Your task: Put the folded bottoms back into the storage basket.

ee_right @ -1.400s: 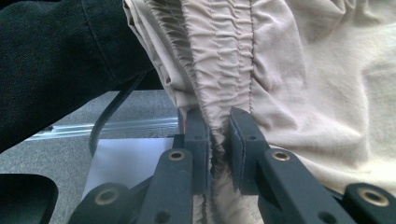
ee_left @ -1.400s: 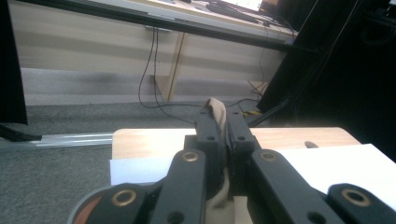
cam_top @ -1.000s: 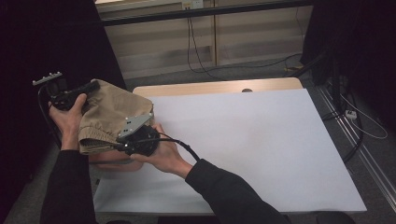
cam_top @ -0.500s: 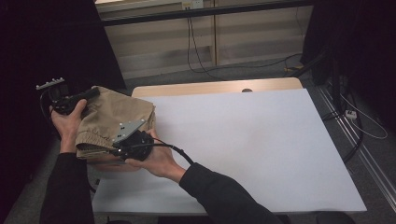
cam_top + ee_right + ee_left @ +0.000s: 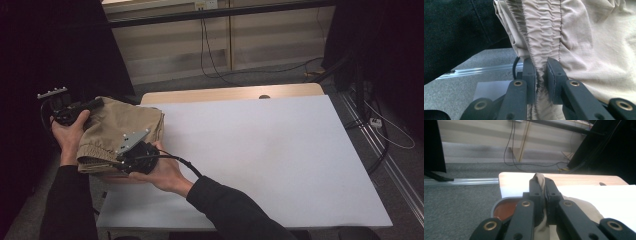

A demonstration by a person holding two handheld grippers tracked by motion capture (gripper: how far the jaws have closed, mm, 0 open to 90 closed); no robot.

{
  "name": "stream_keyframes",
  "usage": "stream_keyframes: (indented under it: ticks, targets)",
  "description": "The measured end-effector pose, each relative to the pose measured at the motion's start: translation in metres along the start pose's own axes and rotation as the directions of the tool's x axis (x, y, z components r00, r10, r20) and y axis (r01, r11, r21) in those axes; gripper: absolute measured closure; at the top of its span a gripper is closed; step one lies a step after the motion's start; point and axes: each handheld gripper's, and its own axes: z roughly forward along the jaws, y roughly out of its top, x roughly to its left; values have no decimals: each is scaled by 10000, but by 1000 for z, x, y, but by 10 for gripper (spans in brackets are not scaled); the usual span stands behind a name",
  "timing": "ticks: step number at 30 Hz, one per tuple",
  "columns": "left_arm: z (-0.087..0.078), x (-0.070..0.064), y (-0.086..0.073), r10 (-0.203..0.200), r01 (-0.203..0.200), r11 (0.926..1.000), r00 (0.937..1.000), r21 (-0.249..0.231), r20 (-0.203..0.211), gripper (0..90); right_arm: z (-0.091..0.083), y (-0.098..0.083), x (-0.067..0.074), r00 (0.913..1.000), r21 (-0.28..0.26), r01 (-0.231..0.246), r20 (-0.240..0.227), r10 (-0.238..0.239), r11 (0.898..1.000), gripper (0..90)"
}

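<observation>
Khaki folded cloth garment with a gathered elastic waistband [image 5: 122,131], held up at the near-left corner of the white-topped bench [image 5: 260,160], partly over its left edge. Pinched at two places: far-left edge caught in the left gripper [image 5: 92,104], near edge caught in the right gripper [image 5: 131,155].

From the left gripper view: black jaws clenched tight on a thin fold of the khaki garment [image 5: 539,179], fabric poking out past the tips and spilling down to the right of the jaws. Just beyond the garment, a strip of bare light wood along the far edge of the bench [image 5: 579,179]. Below the garment to the left, a round grey-rimmed bowl with a reddish-brown inside [image 5: 505,208], beside the bench corner.

From the right gripper view: jaws grasping the ruched waistband of the garment [image 5: 544,32], the seam pressed flat between the pads [image 5: 554,72]. Left of the garment, a dark sleeve [image 5: 456,30]; below it, grey carpet floor [image 5: 446,97].
</observation>
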Motion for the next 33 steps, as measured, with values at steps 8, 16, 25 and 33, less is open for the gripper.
stream_keyframes:
  ticks: [8,16,25,33]
  targets:
    - [4,8,-3,-238,240,9997,9993,46,-297,870,7,1,-3,10000,123,9,62,-10,9999,788]
    - [9,17,-8,-126,135,9995,9994,299,-314,870,12,1,-6,10000,207,-82,44,81,9998,788]
    - [7,24,-11,-159,167,9994,9995,308,-271,870,20,1,-4,9999,211,-145,-64,146,9997,788]
    - [19,29,-15,-151,165,9989,9994,432,-319,870,24,-1,-10,9997,316,-227,6,227,9992,788]
